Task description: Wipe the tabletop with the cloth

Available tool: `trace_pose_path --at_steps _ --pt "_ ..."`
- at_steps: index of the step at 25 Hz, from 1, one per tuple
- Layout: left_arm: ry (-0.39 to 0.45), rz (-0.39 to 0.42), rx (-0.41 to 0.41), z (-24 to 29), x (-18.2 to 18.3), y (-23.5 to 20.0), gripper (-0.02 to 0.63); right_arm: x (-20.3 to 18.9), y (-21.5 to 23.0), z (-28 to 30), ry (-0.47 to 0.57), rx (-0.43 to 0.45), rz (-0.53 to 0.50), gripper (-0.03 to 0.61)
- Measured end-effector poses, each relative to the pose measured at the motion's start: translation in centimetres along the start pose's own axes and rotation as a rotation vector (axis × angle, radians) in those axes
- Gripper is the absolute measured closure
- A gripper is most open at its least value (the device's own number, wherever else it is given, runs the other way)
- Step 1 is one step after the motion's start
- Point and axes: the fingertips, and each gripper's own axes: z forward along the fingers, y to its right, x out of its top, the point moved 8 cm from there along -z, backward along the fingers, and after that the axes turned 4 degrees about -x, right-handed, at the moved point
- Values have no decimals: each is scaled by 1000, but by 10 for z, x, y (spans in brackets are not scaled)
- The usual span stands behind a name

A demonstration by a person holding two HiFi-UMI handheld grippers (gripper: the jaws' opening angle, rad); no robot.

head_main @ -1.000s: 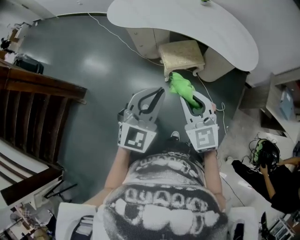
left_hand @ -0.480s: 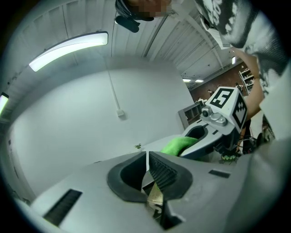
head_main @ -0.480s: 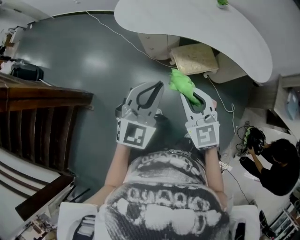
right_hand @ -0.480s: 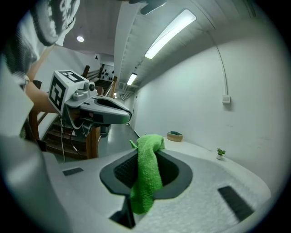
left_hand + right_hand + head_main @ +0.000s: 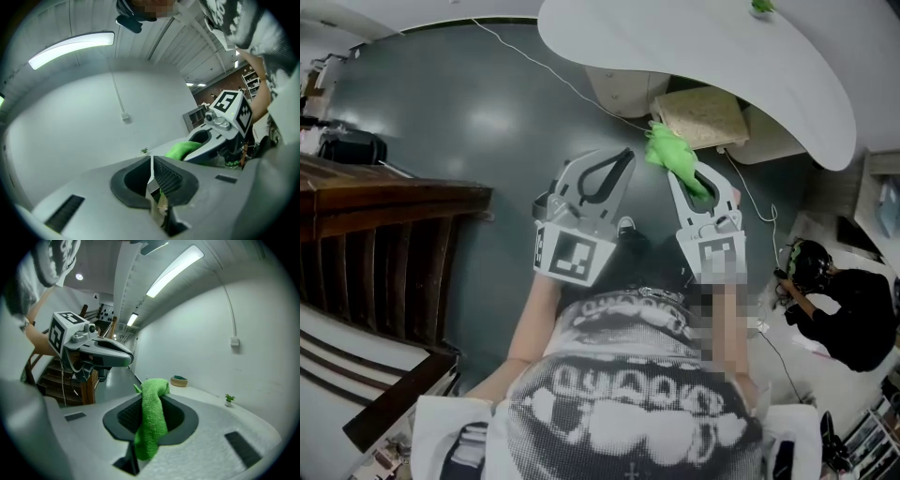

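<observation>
Right tool [image 5: 151, 392] is clamped on the green cloth [image 5: 152, 423], which droops from its tips; left tool [image 5: 152, 164] is closed and empty. Both are over the floor [image 5: 469, 141], short of the white tabletop [image 5: 722, 47] farther off. This looks like the approach step; next, the cloth needs lowering flat onto it

the cloth [image 5: 152, 420] is fuzzy green terry. the tabletop [image 5: 712, 56] looks smooth matt white, the floor [image 5: 478, 122] dark and glossy, the stairs [image 5: 384, 234] dark wood. the left gripper [image 5: 151, 161] is matt grey plastic with ribbed black pads [image 5: 167, 178].
</observation>
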Motion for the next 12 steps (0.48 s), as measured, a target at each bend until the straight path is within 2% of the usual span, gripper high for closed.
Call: trace_pose_path --at_steps 7,12 --pt "18 -3 -26 7 -8 -11 598 1 3 7 -26 -31 -27 514" --pt "8 -23 -62 28 -11 -8 598 -11 24 5 -68 -69 13 514"
